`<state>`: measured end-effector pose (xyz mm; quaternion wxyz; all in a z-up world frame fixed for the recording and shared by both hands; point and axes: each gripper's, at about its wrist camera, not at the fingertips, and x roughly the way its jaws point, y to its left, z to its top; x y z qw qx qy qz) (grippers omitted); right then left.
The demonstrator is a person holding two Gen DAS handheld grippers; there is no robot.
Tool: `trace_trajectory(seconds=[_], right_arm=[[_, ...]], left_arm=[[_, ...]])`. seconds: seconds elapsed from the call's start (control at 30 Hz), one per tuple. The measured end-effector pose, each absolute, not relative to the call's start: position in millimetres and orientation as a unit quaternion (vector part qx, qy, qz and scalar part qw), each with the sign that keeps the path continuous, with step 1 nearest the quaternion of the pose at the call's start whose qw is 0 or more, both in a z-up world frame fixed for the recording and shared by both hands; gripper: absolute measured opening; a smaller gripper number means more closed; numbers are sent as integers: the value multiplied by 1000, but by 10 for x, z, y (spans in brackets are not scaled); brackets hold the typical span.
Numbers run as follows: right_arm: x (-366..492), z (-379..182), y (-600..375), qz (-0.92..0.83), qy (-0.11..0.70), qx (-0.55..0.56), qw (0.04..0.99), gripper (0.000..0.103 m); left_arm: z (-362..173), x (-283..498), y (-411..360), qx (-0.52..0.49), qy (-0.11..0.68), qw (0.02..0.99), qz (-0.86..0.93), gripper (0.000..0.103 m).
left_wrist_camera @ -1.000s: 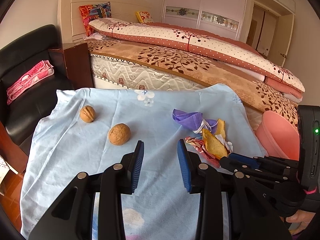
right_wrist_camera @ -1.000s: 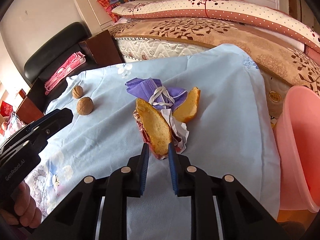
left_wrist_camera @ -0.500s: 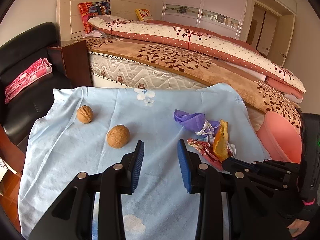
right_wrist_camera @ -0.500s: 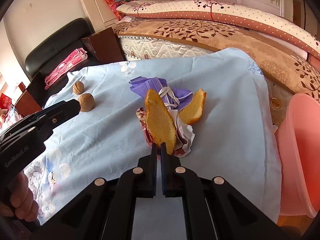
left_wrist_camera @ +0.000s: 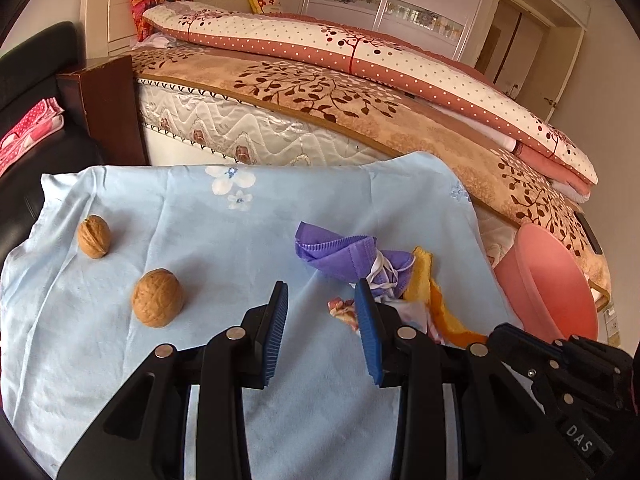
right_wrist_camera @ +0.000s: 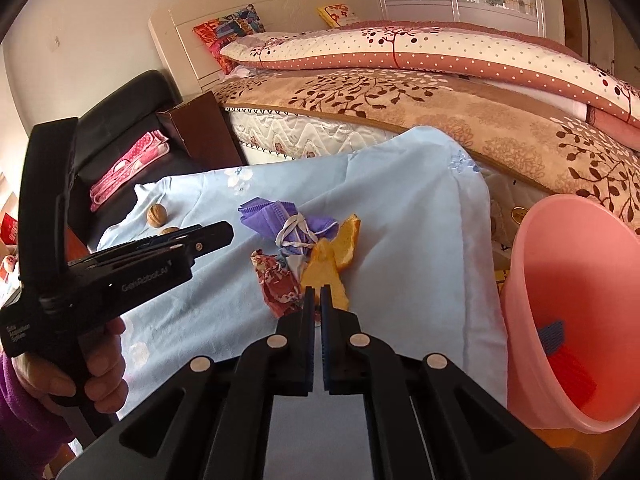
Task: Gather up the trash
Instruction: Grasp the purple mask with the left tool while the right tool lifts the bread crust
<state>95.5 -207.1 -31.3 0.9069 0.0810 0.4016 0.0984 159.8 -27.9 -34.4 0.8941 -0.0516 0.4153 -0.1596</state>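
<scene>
Orange peel (right_wrist_camera: 324, 268) now lifted in right tool (right_wrist_camera: 315, 300), 2 walnuts (left_wrist_camera: 158, 298) left

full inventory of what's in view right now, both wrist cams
walnuts: 2, brown, left side of the cloth, apart
face mask: 1, purple, crumpled, mid-cloth in the trash pile
orange peel: 2 pieces, orange, one pinched by the right hand-held gripper, the other behind it
wrapper: 1, red patterned, left of the peel
bin: 1, pink, right of the table, something red and blue inside
cloth: 1, light blue, covers the table
bed: 1, brown and cream bedding, behind
left hand-held gripper: open, empty, over the cloth
right hand-held gripper: shut on the peel
</scene>
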Motion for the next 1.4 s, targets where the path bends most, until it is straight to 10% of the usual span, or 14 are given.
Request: trace_trajectory(seconds=[0.87,1.03,1.4], right_arm=[[813,-608,-2237,93,448,87,885,2],[789,-566,-2287,96,437,105,888,36],[931,-630,-2258,83,444,77,889,41]], left_arm=[[-554,2179,-580,-98,479,867,-97,47],[-568,2145,-582,-97,484,864,-97,47],[-514,2149,-640,-98,464,874,-105,31]])
